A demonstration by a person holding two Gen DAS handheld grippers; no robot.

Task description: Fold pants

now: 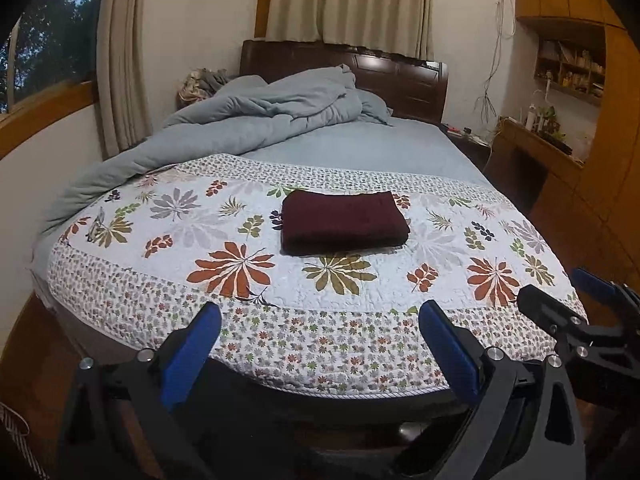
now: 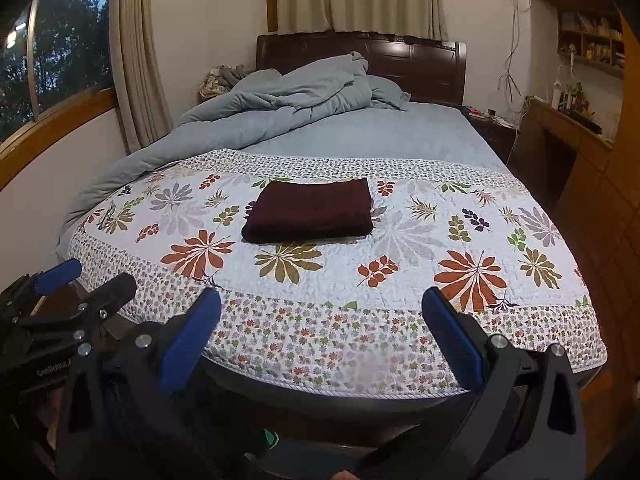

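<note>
The bed carries a floral quilt (image 1: 320, 300) across its foot, with a rumpled grey duvet (image 1: 248, 120) heaped toward 11 o'clock against the dark headboard (image 1: 400, 76). Curtains (image 1: 348, 4) hang behind; wooden shelving (image 1: 572, 68) stands at 2 o'clock. The maroon pants (image 1: 344, 222) lie folded square at the quilt's centre, unobstructed. The left gripper (image 1: 320, 312) and right gripper (image 2: 322, 300) hover at the foot edge, both spread wide and empty.

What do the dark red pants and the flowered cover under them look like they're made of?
Pants: soft, matte, probably knit or fleece; thick rounded fold edges, no sheen. Cover: likely quilted cotton, matte; puckered stitching across its printed surface.
</note>
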